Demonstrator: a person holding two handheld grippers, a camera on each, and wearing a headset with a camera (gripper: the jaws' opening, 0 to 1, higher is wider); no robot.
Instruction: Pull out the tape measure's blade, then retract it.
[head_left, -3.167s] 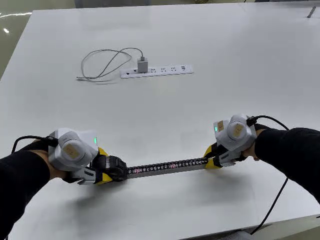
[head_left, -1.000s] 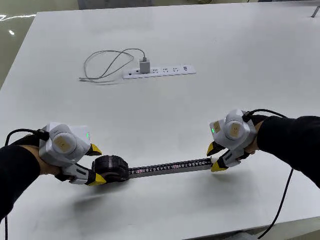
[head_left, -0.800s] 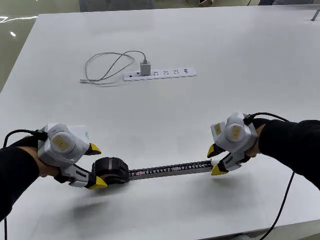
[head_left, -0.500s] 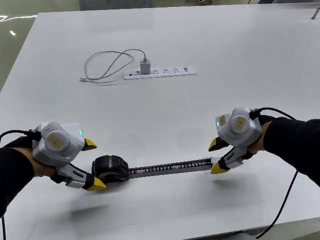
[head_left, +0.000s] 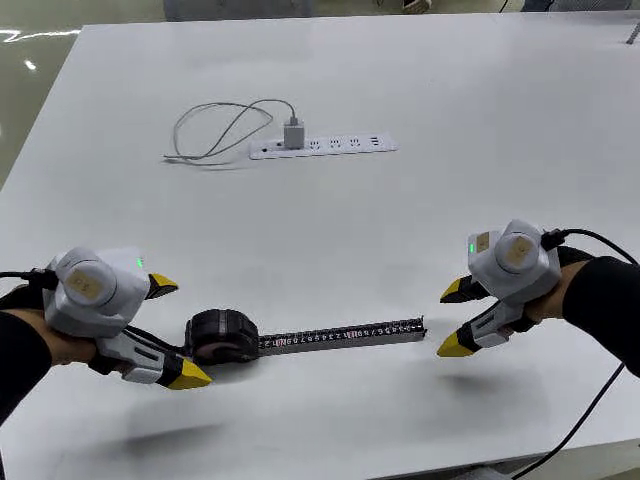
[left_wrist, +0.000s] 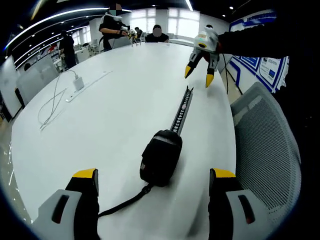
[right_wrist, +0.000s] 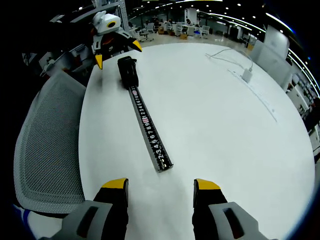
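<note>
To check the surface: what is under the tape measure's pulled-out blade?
The white table; the blade lies flat on it. The tabletop directly beneath is covered by the blade.

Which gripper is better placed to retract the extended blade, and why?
Probably the left gripper: its open jaws frame the tape measure case, while the right gripper hangs open off the blade tip.

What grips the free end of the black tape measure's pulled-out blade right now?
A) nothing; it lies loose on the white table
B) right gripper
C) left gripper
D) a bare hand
A: the blade of the black tape measure lies on the white table, and the right gripper stands open, apart from its end.
</note>
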